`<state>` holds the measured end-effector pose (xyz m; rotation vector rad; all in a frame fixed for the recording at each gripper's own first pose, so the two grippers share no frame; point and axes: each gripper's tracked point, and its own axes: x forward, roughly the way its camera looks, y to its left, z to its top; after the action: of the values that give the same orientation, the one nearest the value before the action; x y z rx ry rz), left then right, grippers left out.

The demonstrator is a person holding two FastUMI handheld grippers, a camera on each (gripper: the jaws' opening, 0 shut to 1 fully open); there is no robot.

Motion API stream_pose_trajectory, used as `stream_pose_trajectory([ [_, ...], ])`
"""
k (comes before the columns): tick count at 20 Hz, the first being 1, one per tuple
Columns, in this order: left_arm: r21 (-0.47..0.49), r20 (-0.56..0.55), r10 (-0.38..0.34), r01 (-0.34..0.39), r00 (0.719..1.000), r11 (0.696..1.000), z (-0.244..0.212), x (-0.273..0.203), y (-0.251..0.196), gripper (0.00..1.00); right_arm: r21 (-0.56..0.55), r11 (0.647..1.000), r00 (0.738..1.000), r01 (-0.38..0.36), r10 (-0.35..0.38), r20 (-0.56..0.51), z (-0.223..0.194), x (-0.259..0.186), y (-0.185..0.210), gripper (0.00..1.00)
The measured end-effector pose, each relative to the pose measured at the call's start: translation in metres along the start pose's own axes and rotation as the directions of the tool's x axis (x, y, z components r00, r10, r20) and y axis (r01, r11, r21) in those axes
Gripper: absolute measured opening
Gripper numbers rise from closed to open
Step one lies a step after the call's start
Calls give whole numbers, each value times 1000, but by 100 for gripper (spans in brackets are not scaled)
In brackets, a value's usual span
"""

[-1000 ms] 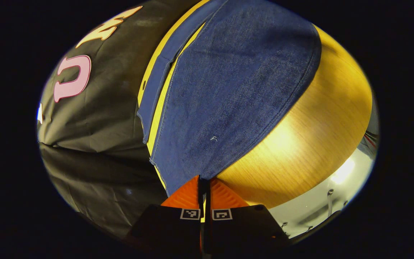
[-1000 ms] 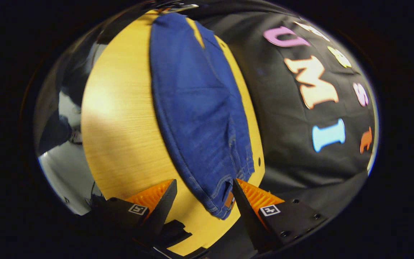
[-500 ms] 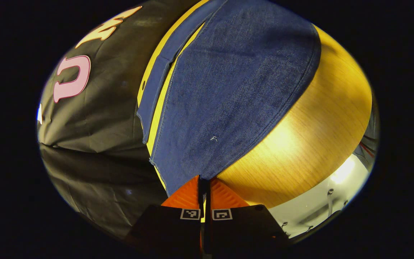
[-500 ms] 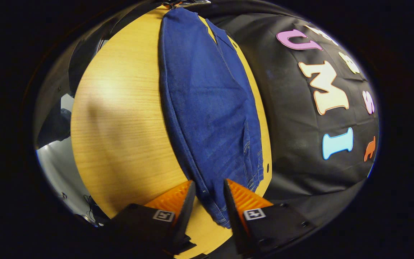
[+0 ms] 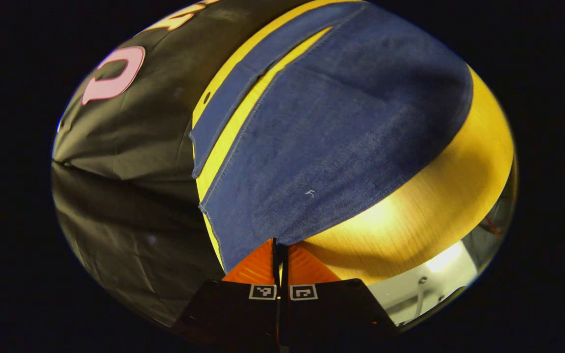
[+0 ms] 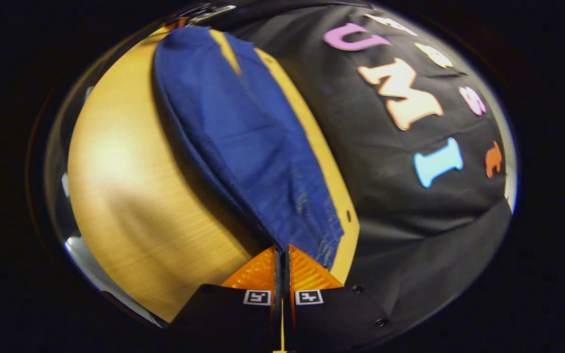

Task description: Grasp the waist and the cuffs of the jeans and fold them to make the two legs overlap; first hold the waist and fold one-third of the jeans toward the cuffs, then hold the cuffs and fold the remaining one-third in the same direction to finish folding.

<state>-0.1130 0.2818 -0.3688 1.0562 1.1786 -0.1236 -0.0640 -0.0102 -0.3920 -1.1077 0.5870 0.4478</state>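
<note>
Blue jeans (image 5: 331, 127) lie lengthwise on a wooden table (image 5: 434, 196). In the left gripper view my left gripper (image 5: 279, 245) is shut on the near corner of a leg cuff, and that leg's cloth is raised off the table; the other leg (image 5: 243, 98) lies flat beyond a strip of bare wood. In the right gripper view my right gripper (image 6: 280, 250) is shut on the near edge of the waist of the jeans (image 6: 248, 142), which rises from the table (image 6: 140, 206) and casts a shadow beneath. Both legs stretch away toward the far end.
The black booth cloth (image 6: 410, 206) hangs close along the table's far long edge (image 5: 115, 147). A wide strip of wood (image 6: 115, 171) runs beside the jeans on the near side. A pale floor with cables (image 5: 424, 289) shows past the table's end.
My right gripper went from open around the waist to shut on it and lifted it. The left gripper, shut on the cuff throughout, has raised its end of the jeans.
</note>
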Motion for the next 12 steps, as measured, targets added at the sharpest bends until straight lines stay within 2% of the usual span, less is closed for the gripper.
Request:
stream_pose_trajectory([
  [2,-47,5,11,-10,1000,999,8,-6,14,0,65,997,999,38,-38,-6,15,1,-14,3],
  [5,-104,22,30,-28,999,994,28,-17,38,0,100,993,998,69,-68,-12,33,9,-32,4],
  [9,-186,17,0,4,1000,983,47,-21,72,0,196,970,990,141,-142,-9,61,24,-71,4],
  [12,-263,35,-24,33,999,964,61,-33,93,0,277,941,980,196,-198,-23,84,41,-98,4],
])
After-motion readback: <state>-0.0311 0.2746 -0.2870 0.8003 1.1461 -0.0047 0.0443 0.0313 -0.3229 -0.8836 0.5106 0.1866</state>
